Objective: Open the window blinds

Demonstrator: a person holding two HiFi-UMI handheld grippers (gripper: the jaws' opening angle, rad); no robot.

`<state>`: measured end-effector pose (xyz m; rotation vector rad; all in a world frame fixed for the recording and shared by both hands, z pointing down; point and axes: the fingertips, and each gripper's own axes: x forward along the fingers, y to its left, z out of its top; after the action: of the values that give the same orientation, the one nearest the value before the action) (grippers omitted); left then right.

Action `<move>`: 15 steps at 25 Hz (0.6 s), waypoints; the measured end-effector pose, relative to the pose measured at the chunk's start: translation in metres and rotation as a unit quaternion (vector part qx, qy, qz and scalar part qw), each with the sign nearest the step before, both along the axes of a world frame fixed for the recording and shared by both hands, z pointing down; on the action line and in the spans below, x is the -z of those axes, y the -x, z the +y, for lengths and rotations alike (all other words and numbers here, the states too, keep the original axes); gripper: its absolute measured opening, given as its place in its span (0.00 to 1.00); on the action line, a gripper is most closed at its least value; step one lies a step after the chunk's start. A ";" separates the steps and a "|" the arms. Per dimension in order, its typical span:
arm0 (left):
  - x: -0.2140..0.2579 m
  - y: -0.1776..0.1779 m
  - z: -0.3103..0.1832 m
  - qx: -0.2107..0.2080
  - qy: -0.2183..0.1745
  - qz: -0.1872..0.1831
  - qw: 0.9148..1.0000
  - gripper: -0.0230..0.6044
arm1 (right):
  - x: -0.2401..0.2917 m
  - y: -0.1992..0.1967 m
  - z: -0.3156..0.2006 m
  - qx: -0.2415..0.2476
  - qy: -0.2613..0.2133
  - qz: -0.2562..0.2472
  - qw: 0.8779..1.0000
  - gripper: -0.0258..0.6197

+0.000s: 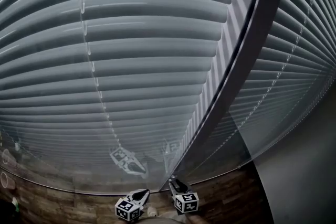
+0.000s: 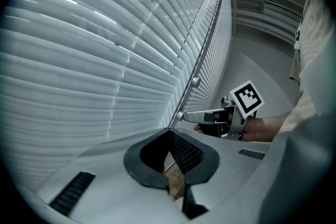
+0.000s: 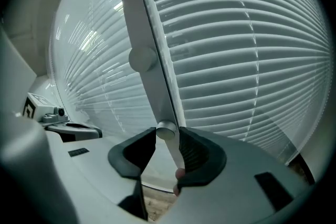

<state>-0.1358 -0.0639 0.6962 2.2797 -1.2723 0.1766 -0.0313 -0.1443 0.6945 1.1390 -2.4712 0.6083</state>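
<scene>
Blinds [image 1: 147,60] hang fully lowered, slats flat across both panes, so no part of the opening looks done. Right gripper [image 3: 167,136] has its jaws clasped on the lower knob [image 3: 165,130] of the frame strip [image 3: 137,23], which rises straight ahead of it between the panes. An upper knob [image 3: 142,59] sits above on the same strip. Left gripper [image 2: 169,131] hangs just to its left, jaws together and empty. As I judge it, working the knob to open the slats is all yet to do.
</scene>
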 end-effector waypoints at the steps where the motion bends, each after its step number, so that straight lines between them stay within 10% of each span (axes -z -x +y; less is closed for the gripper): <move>1: -0.001 0.001 -0.001 0.000 0.001 -0.001 1.000 0.06 | -0.001 -0.001 0.001 -0.002 0.001 -0.001 1.000 0.24; 15: -0.026 0.005 -0.013 -0.011 0.002 0.004 1.000 0.06 | -0.023 -0.004 0.000 0.002 0.006 -0.008 1.000 0.24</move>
<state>-0.1411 -0.0773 0.7220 2.2886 -1.2430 0.1781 -0.0276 -0.1444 0.7179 1.1295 -2.4792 0.6321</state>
